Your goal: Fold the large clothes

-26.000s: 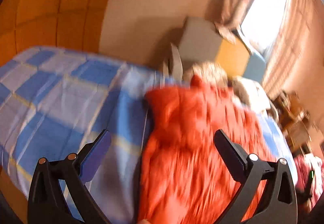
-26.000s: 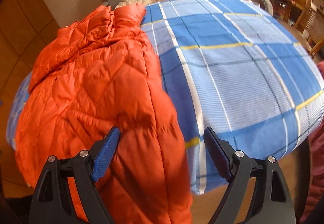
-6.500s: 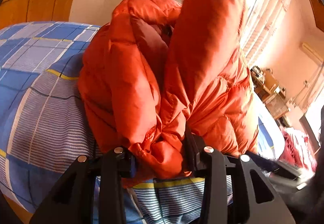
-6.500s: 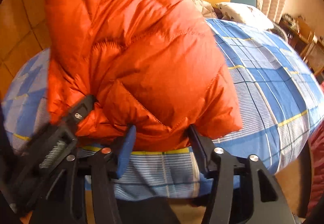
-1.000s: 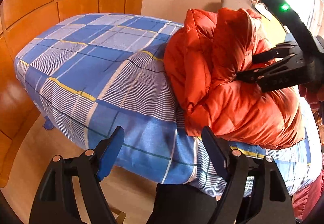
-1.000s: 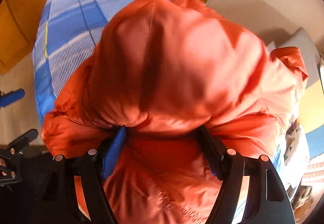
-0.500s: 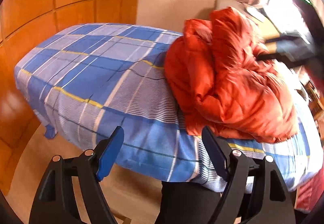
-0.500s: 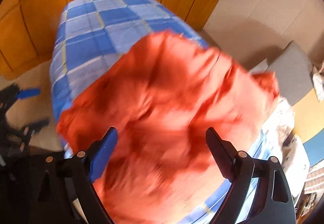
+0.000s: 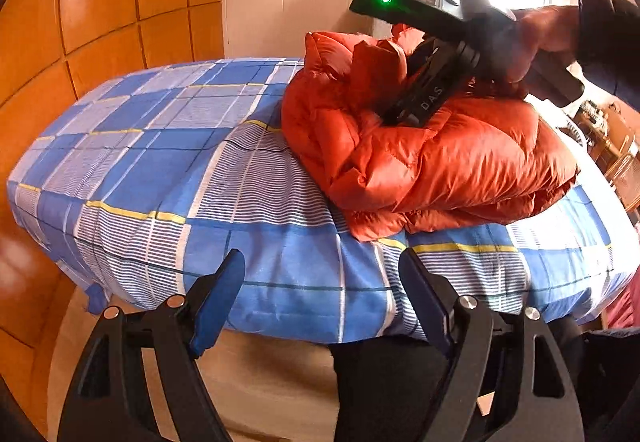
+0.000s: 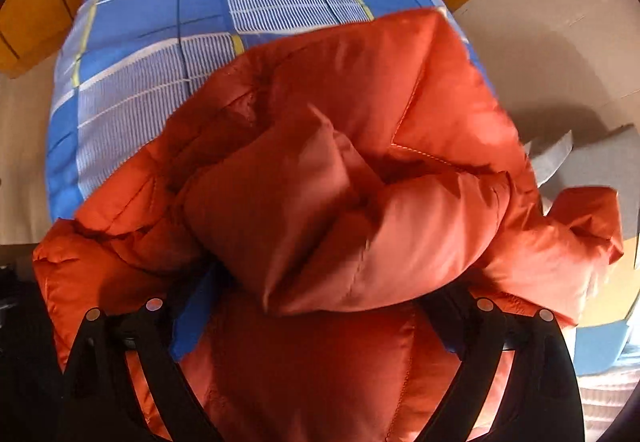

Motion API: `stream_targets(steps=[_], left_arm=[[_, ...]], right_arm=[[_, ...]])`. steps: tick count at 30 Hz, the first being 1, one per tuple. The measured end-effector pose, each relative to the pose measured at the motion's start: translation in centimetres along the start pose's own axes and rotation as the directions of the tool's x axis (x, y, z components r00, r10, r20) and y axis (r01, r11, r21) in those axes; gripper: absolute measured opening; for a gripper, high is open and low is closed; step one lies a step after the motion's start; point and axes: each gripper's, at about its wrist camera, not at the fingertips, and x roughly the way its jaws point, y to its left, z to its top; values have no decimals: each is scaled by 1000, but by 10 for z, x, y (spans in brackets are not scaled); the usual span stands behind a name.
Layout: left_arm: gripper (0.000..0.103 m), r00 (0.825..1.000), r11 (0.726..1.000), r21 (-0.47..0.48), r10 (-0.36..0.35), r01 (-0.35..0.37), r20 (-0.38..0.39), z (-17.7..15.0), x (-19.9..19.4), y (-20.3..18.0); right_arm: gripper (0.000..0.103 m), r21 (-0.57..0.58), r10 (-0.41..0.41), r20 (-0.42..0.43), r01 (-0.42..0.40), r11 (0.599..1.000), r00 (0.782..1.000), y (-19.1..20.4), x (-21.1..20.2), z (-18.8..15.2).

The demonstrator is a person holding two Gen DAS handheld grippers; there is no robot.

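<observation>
Right wrist: jacket point(image 10: 340, 202) seemingly between right gripper point(image 10: 320, 306).

The only lettering that can be read is "DAS", in pale capitals on the black body of the right gripper point(image 9: 394, 114), seen from the left wrist view where it presses into the orange jacket point(image 9: 440, 158). A small screen on top of that gripper is too blurred to read.
</observation>
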Motion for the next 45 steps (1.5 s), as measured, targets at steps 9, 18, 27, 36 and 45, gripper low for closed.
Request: stream_targets(steps=[9,18,27,36,45], left_arm=[[80,1000,1000,9,3,-3,12,-3,-9,1],[83,999,1000,26,0,-1,33,-2,-16,-4],[85,999,1000,31,-2,1,36,-6,-17,-2],[85,997,994,-75,74,-75,-25,-6,-5,14],[85,1000,992,-124,0,-2,-18,-2,0,18]], right_arm=[[92,103,-60,114,48,994,992,1,-32,-21],[94,266,-14,256,-56,962,967,-13,-79,-71],[95,343,5,331,-125,931,944,-15,-101,-130],[94,566,-28,357,-192,802,934,-4,-92,-187],[93,677,-99,226,-83,731,969,37,-34,-175]])
